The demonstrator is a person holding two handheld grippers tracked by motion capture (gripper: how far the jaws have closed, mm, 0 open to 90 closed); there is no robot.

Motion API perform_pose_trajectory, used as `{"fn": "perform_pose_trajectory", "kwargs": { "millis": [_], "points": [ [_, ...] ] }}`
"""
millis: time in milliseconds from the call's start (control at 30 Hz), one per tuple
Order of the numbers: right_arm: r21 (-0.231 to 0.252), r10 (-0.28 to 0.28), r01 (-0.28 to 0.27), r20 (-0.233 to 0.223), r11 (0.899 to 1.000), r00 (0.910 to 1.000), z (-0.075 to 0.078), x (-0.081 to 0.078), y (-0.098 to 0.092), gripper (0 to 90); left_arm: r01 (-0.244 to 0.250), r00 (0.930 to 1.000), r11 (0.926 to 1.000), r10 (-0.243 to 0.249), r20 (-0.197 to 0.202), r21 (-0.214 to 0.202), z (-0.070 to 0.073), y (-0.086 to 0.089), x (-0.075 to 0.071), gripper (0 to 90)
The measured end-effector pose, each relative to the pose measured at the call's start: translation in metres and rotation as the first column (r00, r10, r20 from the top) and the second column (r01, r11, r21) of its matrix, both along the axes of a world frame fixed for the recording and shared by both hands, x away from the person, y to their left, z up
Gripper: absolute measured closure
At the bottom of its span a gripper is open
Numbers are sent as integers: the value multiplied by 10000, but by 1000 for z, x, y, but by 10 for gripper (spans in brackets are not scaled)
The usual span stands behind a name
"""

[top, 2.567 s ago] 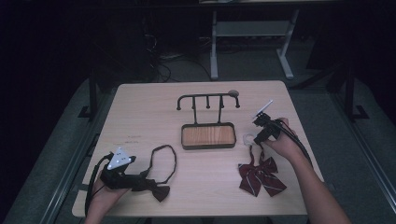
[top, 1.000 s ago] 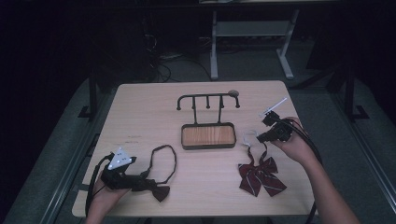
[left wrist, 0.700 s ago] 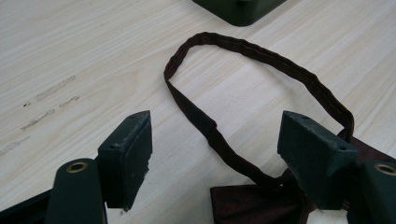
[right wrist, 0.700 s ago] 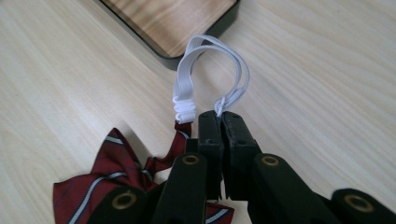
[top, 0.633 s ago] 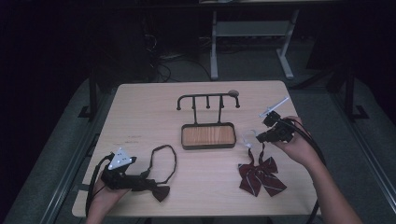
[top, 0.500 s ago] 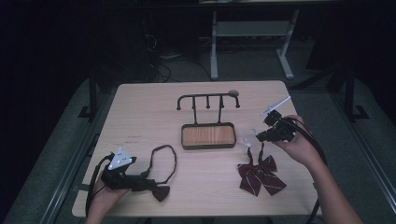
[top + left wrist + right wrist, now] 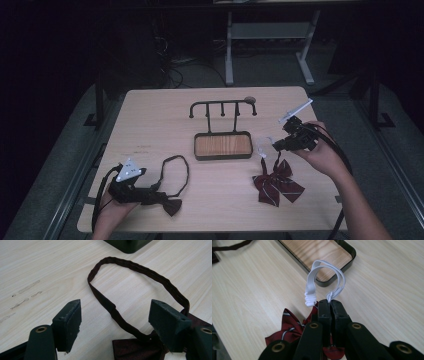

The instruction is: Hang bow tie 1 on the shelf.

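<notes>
While pinched on the white elastic loop of a red striped bow tie, right gripper with jaws together, held just right of the wooden tray with its hook rack; tie dangling onto the table. Left gripper resting at the table's near left corner, jaws apart, straddling the strap of a dark brown bow tie without pressing it.

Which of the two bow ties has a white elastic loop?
The dark red striped bow tie at the right, whose white elastic loop the right claw pinches. The plain dark brown bow tie has a dark band.
</notes>
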State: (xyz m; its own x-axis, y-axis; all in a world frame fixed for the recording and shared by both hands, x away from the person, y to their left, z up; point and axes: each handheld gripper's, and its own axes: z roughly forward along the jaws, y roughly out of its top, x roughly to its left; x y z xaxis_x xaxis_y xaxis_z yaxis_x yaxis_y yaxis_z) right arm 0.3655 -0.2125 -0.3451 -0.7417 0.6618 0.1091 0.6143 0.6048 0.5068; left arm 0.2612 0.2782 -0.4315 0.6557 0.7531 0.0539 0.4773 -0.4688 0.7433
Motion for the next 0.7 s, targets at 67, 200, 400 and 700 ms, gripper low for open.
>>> {"fn": "perform_pose_trajectory", "kwargs": {
  "millis": [67, 200, 400, 700],
  "points": [
    [27, 35, -35, 40, 10000, 10000, 3, 0, 0, 870, 0, 10000, 10000, 0, 2, 1, 0, 0, 0, 269],
    [83, 105, -105, 80, 9999, 9999, 10, -2, 1, 869, 7, 10000, 10000, -7, 1, 20, 0, 0, 0, 269],
    [164, 269, -273, 234, 9995, 9994, 21, -2, 2, 869, 10, 10000, 10000, -10, 47, 14, 0, 0, 0, 269],
    [85, 378, -383, 476, 9992, 9981, 37, -2, 8, 869, -24, 10000, 10000, 24, 27, -58, 0, 0, 0, 269]
  ]
}}
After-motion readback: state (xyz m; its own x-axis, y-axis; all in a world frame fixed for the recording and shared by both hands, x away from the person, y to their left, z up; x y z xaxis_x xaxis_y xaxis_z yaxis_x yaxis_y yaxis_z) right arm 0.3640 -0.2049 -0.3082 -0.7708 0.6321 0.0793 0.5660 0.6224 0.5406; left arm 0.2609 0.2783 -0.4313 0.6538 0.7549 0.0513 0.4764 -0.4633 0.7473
